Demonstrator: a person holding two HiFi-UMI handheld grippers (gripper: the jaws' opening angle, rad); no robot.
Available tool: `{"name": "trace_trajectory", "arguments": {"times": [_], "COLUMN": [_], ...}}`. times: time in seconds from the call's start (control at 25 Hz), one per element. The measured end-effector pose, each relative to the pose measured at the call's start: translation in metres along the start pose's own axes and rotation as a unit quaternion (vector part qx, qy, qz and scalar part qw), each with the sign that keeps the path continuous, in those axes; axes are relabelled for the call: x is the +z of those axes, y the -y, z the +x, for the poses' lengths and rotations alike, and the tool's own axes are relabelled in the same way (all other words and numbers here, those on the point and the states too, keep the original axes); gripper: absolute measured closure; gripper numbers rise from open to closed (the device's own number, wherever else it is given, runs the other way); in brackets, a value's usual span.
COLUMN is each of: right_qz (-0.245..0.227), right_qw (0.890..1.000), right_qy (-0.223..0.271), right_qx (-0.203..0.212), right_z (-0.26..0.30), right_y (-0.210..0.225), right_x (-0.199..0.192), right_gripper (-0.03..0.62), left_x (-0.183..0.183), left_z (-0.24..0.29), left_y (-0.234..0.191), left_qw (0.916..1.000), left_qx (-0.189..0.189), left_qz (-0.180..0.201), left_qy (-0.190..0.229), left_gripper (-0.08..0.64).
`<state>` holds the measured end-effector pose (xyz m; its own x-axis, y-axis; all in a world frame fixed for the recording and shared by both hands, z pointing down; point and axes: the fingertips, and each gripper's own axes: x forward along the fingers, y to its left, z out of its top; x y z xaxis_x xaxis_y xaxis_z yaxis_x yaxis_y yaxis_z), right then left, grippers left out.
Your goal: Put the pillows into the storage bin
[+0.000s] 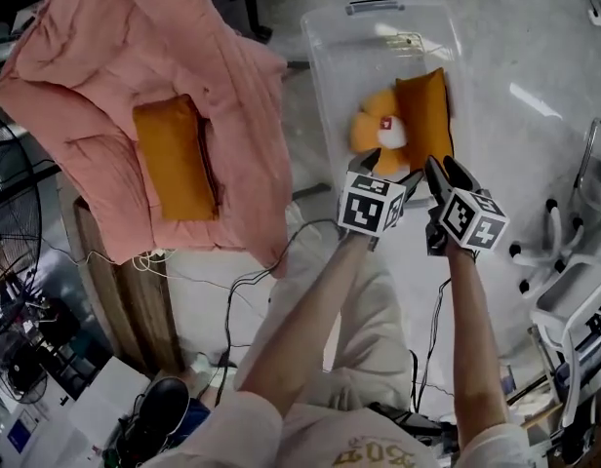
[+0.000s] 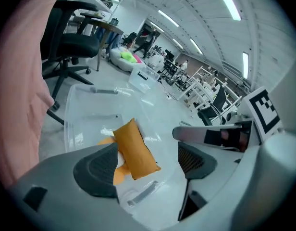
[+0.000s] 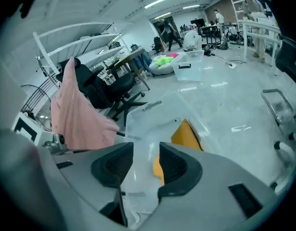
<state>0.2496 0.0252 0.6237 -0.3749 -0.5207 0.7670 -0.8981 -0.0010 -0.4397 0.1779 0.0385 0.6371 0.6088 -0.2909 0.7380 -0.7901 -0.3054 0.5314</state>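
Our left gripper [image 2: 145,162] hangs over the clear storage bin [image 1: 325,57] with its jaws wide apart and empty. Our right gripper [image 3: 145,160] hangs beside it, jaws only narrowly apart, gripping nothing. In the bin an orange pillow [image 1: 424,115] overlaps a flower-shaped cushion [image 1: 371,130], which the grippers partly hide. A second orange pillow [image 1: 174,156] lies on the pink quilt [image 1: 86,66], whose top is cut off.

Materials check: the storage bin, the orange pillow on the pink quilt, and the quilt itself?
Storage bin: probably clear, glossy hard plastic; the floor shows through and the walls catch glare. Orange pillow: apparently matte fabric over soft fill; it looks puffy, with no shine. Pink quilt: seemingly soft, matte padded cloth; it has stitched panels and drapes in folds.
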Motion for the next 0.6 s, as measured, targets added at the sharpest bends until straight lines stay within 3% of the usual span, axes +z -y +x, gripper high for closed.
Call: {"name": "trace_trajectory", "arguments": {"times": [0.24,0.6], "right_qz": [0.009,-0.004], "right_qw": [1.000,1.000], "right_qy": [0.014,0.021], "right_qx": [0.005,0.018], "right_z": [-0.028,-0.070], "right_y": [-0.048,-0.136], "right_x": [0.003,0.024], "right_gripper": [0.415,0.407], "left_x": [0.019,0.032], "left_z": [-0.049,-0.136], "left_y": [-0.003,-0.004], "left_qw": [0.9997,0.9992], "left_qx": [-0.003,-0.007], "left_qz": [0.018,0.015], "left_qy": [0.017,0.037], "left_gripper": [0.163,0.163]}}
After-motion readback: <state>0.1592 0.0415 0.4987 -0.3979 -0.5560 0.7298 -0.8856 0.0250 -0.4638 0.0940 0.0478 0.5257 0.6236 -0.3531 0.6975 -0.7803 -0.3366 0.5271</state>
